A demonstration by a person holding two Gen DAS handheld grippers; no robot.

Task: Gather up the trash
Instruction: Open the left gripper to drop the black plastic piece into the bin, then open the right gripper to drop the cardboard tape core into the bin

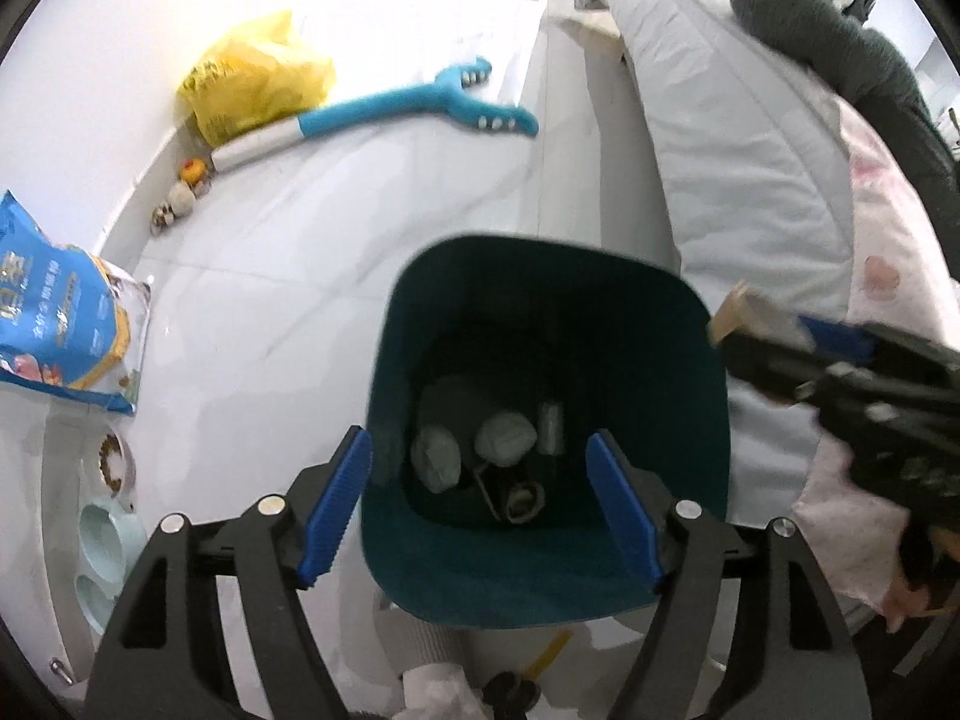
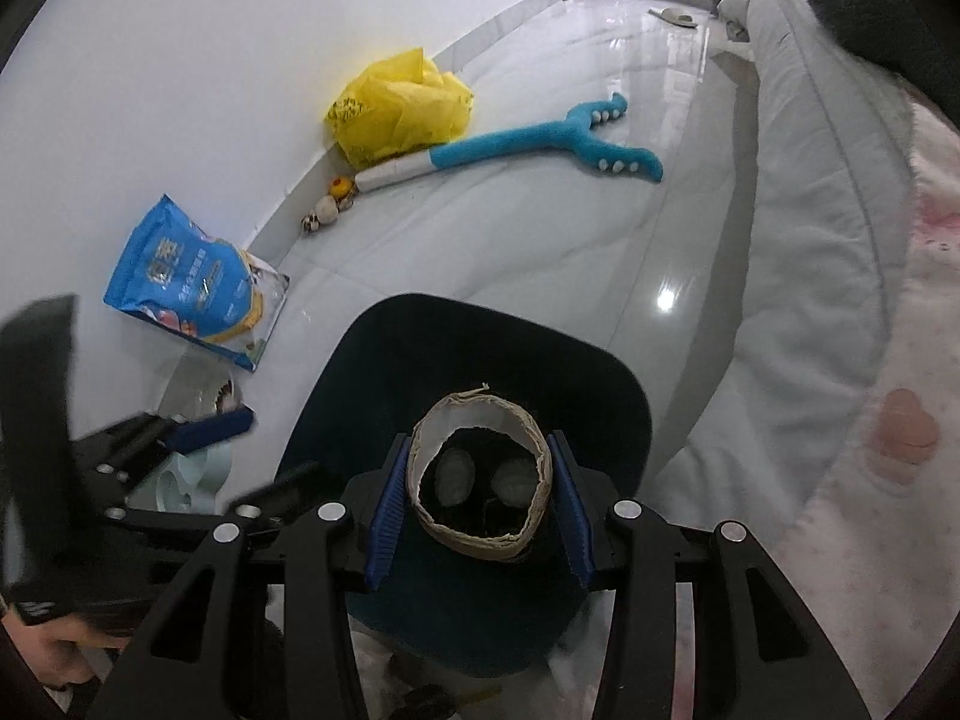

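A dark teal trash bin (image 1: 660, 360) stands on the pale floor beside the bed. Inside it lie crumpled paper balls (image 1: 504, 438) and a cardboard roll (image 1: 522, 501). My left gripper (image 1: 480, 444) hangs open right above the bin's mouth, with nothing between its blue pads. My right gripper (image 2: 479, 444) is shut on a short cardboard tube (image 2: 480, 543), held end-on above the bin (image 2: 420, 330), so the paper balls show through it. In the left wrist view that tube (image 1: 741, 312) sits at the bin's right rim. The left gripper (image 2: 252, 450) shows blurred at the lower left of the right wrist view.
A yellow plastic bag (image 2: 402, 102), a long blue plush toy (image 2: 540, 141) and small toys (image 2: 327, 210) lie along the white wall. A blue pet food bag (image 2: 186, 282) and pale green bowls (image 1: 105, 546) sit left of the bin. The bed's quilt (image 2: 810, 240) fills the right side.
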